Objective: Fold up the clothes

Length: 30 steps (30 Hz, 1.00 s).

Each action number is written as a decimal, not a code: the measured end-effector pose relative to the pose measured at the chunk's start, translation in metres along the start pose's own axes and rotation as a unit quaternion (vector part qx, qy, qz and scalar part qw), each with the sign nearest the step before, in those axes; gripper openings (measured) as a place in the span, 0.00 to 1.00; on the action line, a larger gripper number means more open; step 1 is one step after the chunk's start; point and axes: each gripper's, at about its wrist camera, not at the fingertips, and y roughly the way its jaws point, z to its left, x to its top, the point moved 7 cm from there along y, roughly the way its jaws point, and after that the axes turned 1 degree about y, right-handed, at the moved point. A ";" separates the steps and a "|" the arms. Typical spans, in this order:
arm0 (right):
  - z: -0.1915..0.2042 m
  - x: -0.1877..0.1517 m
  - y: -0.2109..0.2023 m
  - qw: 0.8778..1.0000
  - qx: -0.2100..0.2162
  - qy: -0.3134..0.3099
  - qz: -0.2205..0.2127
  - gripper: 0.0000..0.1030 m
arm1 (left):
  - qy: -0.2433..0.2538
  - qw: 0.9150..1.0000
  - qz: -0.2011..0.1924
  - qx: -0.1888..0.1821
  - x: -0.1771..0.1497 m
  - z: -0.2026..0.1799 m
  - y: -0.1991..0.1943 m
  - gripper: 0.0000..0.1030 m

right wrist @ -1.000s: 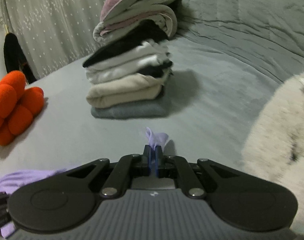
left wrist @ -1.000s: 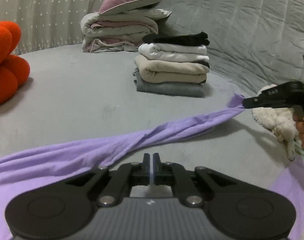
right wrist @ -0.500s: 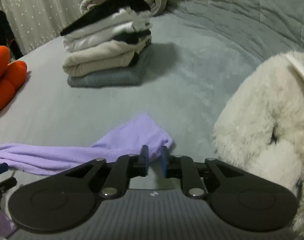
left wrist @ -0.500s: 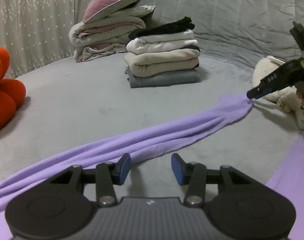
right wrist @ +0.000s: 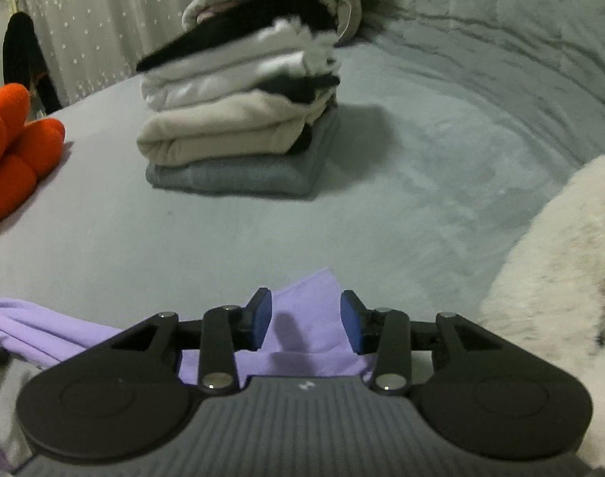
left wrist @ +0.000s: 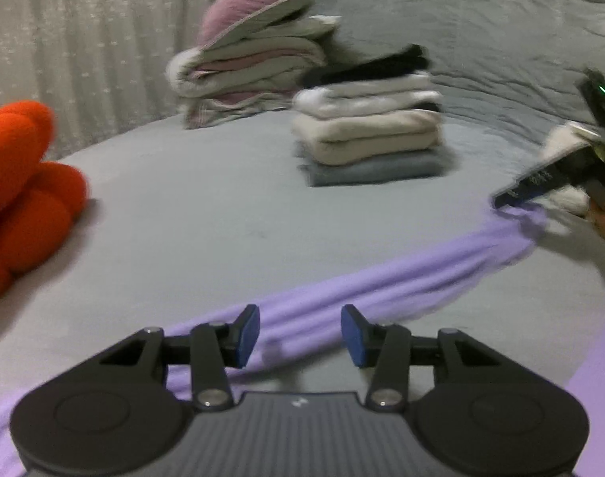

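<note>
Grey bed [left wrist: 207, 214]: one purple garment [left wrist: 381, 298] lies slack at 12 o'clock of both tongs. Left gripper [left wrist: 300, 336] and right gripper [right wrist: 305, 320] have just been opening, both part-wide, pads clear of cloth. One folded stack [right wrist: 238, 119] beyond.

Each wrist camera sits low over the bed [left wrist: 223, 218], looking forward and downward along its own fingers. Both views share the folded stack [left wrist: 368, 135] [right wrist: 238, 119], nearer in the right view. The left view also catches the right hand-held gripper [left wrist: 513, 198] at its edge.

Garment [left wrist: 381, 290] across bed [left wrist: 203, 214], clothes stack [left wrist: 370, 127] behind, cushion [left wrist: 20, 183] left
</note>
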 end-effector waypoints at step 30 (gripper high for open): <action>-0.014 0.034 -0.020 0.988 -0.008 0.067 -0.138 0.01 | -0.063 0.993 0.073 0.066 -0.034 0.125 0.017 0.50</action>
